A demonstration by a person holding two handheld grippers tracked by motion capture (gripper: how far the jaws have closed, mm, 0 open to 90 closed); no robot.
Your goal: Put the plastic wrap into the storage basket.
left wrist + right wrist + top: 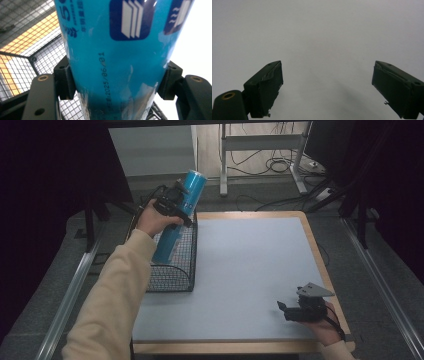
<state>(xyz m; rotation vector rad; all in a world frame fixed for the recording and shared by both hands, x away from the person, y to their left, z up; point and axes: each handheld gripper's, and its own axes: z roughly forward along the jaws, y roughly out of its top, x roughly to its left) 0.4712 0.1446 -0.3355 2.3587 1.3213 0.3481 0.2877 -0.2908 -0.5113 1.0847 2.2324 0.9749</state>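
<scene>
Fingers [66,78]: on my left gripper [172,202], clenched on the blue canister's [117,57] mid-body; on my right gripper [327,86], released, nothing between them.

Table [250,265]: grey top, wooden rim; right gripper rested at its near right corner.

Wire basket [177,270]: black mesh, at the table's left edge.

Blue canister: tall, tilted, lower end inside the basket, top leaning out. I judged it stiff-walled, light, glossy and likely slippery; mid-body looked the soundest place to hold it, squeezed only moderately.
</scene>
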